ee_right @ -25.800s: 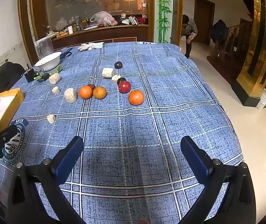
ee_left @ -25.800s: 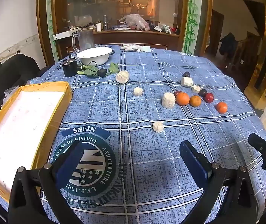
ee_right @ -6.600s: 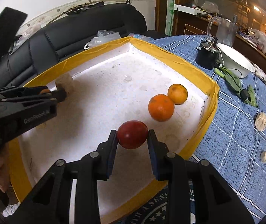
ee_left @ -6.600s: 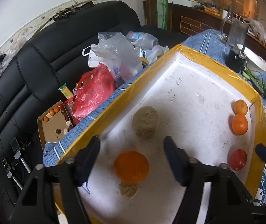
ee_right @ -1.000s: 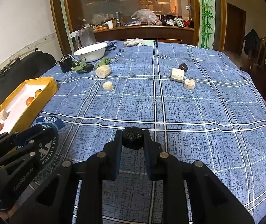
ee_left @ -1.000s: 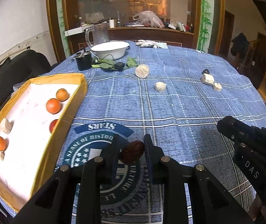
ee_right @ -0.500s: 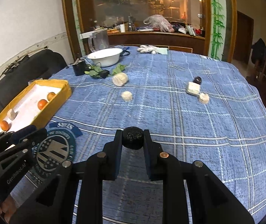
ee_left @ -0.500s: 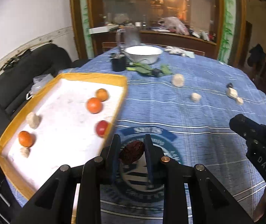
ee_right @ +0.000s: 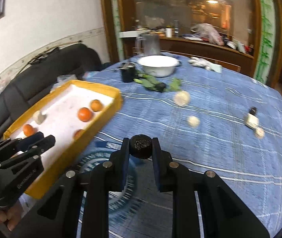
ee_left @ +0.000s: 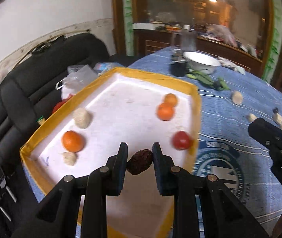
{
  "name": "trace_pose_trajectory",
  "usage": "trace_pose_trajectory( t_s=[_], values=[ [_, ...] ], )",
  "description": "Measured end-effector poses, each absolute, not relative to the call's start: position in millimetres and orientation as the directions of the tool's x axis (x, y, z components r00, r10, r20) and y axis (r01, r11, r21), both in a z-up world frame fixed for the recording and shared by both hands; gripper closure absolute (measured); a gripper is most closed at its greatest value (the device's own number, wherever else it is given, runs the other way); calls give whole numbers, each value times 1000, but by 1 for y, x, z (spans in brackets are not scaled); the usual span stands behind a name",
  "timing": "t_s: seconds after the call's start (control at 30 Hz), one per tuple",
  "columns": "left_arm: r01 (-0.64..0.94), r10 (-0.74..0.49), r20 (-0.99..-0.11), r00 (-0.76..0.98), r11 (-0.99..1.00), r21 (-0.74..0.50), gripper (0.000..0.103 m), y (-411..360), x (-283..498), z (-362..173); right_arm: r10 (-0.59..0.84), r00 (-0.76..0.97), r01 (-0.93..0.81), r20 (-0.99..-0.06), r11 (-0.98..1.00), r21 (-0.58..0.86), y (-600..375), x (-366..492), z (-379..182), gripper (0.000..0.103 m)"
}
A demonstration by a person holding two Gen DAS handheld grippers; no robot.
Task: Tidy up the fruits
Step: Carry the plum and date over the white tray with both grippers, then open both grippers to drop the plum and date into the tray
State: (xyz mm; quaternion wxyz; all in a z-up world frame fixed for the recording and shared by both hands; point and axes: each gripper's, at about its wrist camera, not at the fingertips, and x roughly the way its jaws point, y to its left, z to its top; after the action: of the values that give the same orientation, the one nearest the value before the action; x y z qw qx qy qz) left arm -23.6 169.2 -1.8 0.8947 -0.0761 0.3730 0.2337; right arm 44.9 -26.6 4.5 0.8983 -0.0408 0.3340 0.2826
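My left gripper (ee_left: pixel 139 161) is shut on a dark brown wrinkled fruit (ee_left: pixel 139 164) and holds it over the near part of the yellow-rimmed white tray (ee_left: pixel 194 103). In the tray lie three oranges (ee_left: pixel 165 111), a red fruit (ee_left: pixel 181 140) and two pale lumps (ee_left: pixel 82 115). My right gripper (ee_right: pixel 140 146) is shut on a black round fruit (ee_right: pixel 141 146) above the blue tablecloth (ee_right: pixel 220 138), right of the tray (ee_right: pixel 111 93). The left gripper also shows in the right wrist view (ee_right: pixel 32 140), at the tray's near end.
On the cloth lie pale lumps (ee_right: pixel 181 98), a white block with a dark fruit (ee_right: pixel 251 119), green leaves (ee_right: pixel 151 83), a white bowl (ee_right: pixel 157 64), a black cup (ee_right: pixel 128 74) and a glass jug (ee_right: pixel 150 43). A black sofa with bags (ee_left: pixel 75 79) stands left of the table.
Both grippers have swung left toward the tray, each still holding its fruit. The left gripper now hangs over the tray's near part; the tray looms larger in both views.
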Motion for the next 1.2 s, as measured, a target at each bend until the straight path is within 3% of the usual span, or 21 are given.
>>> trace_pose_trajectory(
  t_s=[0.4,1.2],
  values=[
    [-562,392,-739,547,827,23,79,220,-34,-15,581,529,-667,-618,735,121,50,38,14,79],
    [-558,388,-777,495,828,58,79,226,-26,-30,612,394,-741,-686,652,157,129,62,-18,79]
  ],
)
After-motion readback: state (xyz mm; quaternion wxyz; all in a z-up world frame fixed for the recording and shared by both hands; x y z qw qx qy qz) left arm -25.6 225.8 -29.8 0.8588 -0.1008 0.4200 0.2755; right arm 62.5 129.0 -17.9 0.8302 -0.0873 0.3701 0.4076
